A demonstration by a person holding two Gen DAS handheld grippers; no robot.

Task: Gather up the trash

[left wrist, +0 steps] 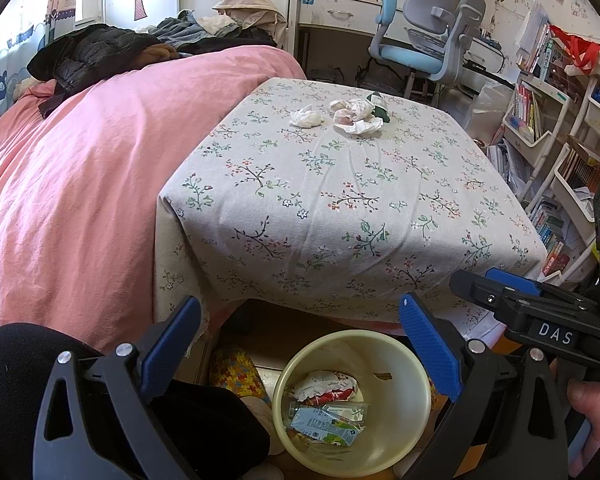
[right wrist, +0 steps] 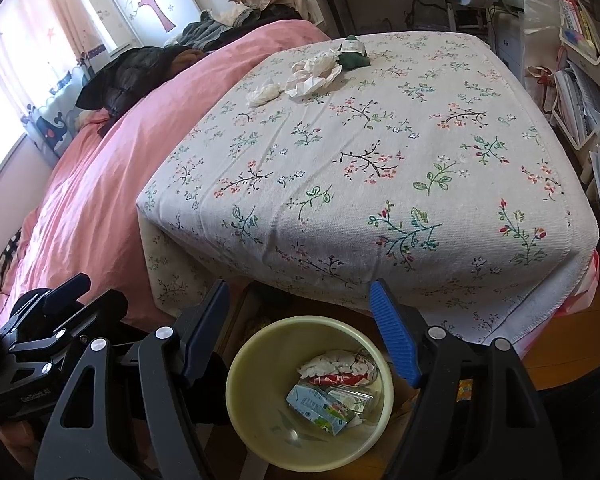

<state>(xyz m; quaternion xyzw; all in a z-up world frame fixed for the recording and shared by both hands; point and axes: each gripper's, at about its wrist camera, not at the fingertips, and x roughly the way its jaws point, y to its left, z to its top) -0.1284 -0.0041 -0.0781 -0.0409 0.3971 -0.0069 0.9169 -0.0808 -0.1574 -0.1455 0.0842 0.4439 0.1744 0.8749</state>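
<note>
A pale yellow bin (left wrist: 404, 364) (right wrist: 268, 344) stands on the floor below the table's near edge. It holds a crumpled tissue, a red wrapper and a blue-green carton (right wrist: 320, 404). Both grippers hover over it. My left gripper (left wrist: 300, 344) is open and empty. My right gripper (right wrist: 300, 328) is open and empty. On the far side of the floral tablecloth (left wrist: 340, 184) lie a small white tissue wad (left wrist: 306, 117) (right wrist: 263, 93), larger crumpled paper (left wrist: 358, 116) (right wrist: 312, 72) and a dark green crumpled item (left wrist: 380, 108) (right wrist: 352, 56).
A bed with a pink cover (left wrist: 80, 168) runs along the table's left side, with dark clothes piled at its far end. A blue-grey desk chair (left wrist: 428, 32) stands behind the table. Shelves of books (left wrist: 548, 128) line the right. The right gripper's body (left wrist: 540, 312) shows in the left wrist view.
</note>
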